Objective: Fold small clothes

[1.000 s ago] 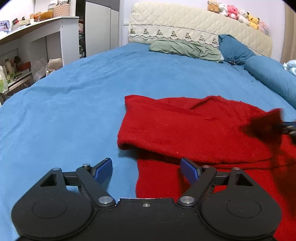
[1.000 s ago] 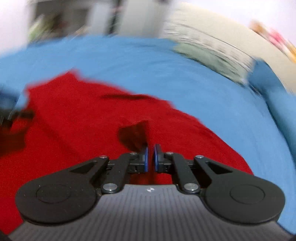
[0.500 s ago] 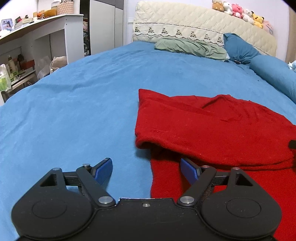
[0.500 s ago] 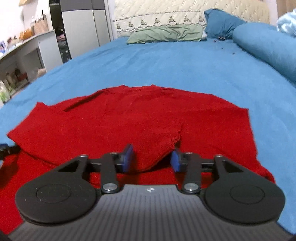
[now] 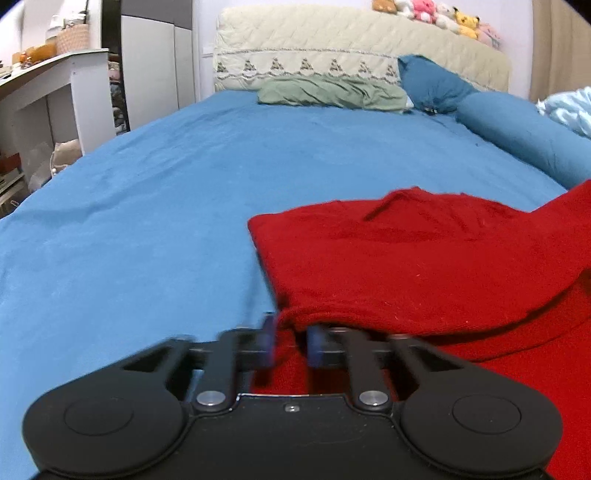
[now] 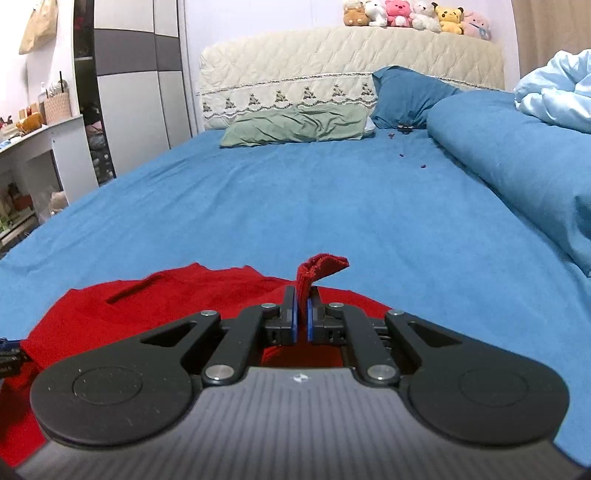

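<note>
A red knitted garment (image 5: 406,266) lies partly folded on the blue bed sheet (image 5: 147,229). The jaws of my left gripper (image 5: 291,343) are closing on the near left corner of its folded layer; the blurred pads squeeze red cloth between them. In the right wrist view the garment (image 6: 155,306) spreads below and to the left. My right gripper (image 6: 302,299) is shut on a corner of it and holds it off the sheet. The pinched tip (image 6: 323,266) sticks up past the fingers. The garment's right side (image 5: 569,214) rises out of the left wrist view.
Behind the garment are a green pillow (image 6: 295,125), a blue pillow (image 6: 406,96) and a rolled blue duvet (image 6: 517,162). Plush toys (image 6: 413,14) line the cream headboard (image 5: 332,48). A white desk (image 5: 44,96) and a wardrobe (image 6: 133,92) stand to the bed's left.
My left jaws went from wide open to nearly closed around the fold's corner. My right gripper, open around the garment's edge half a second ago, has shut and lifted that corner.
</note>
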